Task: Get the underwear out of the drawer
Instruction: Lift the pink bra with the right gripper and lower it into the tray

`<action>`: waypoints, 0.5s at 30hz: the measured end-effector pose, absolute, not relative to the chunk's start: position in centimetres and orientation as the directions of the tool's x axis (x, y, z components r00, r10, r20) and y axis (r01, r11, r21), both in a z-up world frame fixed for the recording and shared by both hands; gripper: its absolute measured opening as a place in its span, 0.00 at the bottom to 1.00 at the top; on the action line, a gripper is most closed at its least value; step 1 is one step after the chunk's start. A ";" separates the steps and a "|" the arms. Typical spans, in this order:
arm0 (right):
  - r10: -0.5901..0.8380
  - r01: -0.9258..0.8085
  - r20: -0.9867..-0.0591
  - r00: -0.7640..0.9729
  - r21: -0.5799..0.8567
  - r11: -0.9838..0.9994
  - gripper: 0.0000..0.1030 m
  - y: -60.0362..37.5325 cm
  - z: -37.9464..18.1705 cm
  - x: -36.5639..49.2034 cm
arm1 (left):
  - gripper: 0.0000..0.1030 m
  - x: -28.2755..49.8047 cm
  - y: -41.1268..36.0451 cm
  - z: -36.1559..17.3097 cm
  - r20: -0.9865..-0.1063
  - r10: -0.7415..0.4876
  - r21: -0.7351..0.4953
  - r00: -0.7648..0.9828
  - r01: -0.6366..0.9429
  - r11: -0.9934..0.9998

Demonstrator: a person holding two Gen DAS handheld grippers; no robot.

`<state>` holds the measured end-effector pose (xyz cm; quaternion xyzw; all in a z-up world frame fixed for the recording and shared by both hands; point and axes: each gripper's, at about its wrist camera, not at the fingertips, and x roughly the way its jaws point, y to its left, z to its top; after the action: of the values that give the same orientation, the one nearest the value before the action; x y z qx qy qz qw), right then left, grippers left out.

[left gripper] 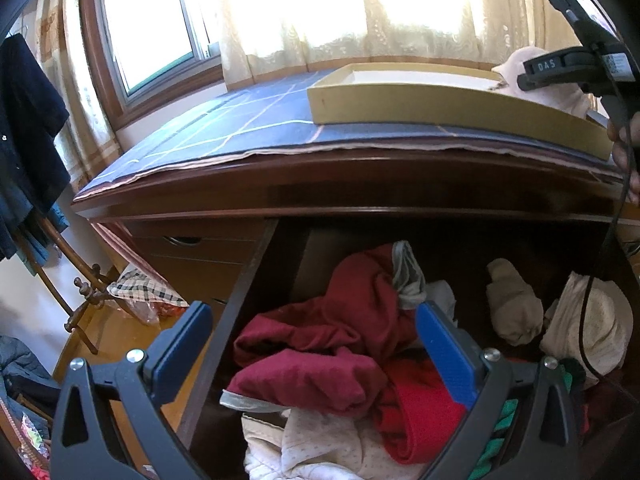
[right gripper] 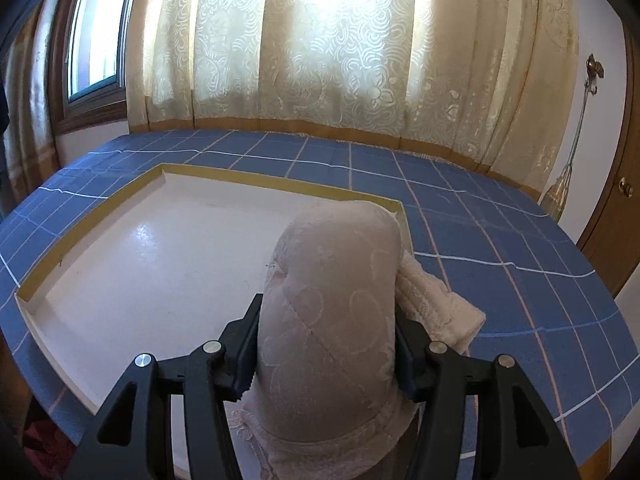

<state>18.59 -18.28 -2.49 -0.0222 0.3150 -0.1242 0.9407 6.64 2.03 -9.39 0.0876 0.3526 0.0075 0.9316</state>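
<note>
Left wrist view sits low in front of the dresser, angled down past its left gripper into the open drawer, close to the clothes, with the dresser top and window behind. Right wrist view sits higher, close over the dresser top, tilted down along its right gripper toward the shallow tray and curtains. Both share the tray, the blue checked cloth, the curtains and the window; the left view also catches the right gripper at its upper right.
</note>
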 end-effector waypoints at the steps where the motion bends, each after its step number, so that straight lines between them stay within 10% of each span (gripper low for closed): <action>1: -0.247 0.222 -0.587 0.771 -0.116 0.968 0.57 -18.3 -2.5 18.6 | 1.00 6.5 1.9 -9.4 -0.655 0.078 0.170 0.751 0.047 0.984; 15: -0.307 0.235 -0.543 0.782 -0.201 0.951 0.75 -17.1 -2.8 18.2 | 1.00 6.0 1.8 -9.3 -0.645 0.090 0.190 0.759 0.045 0.981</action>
<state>18.23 -17.13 -2.79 -0.0612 0.2976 -0.1439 0.9418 5.96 1.76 -9.33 0.0971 0.3468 0.0121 0.9328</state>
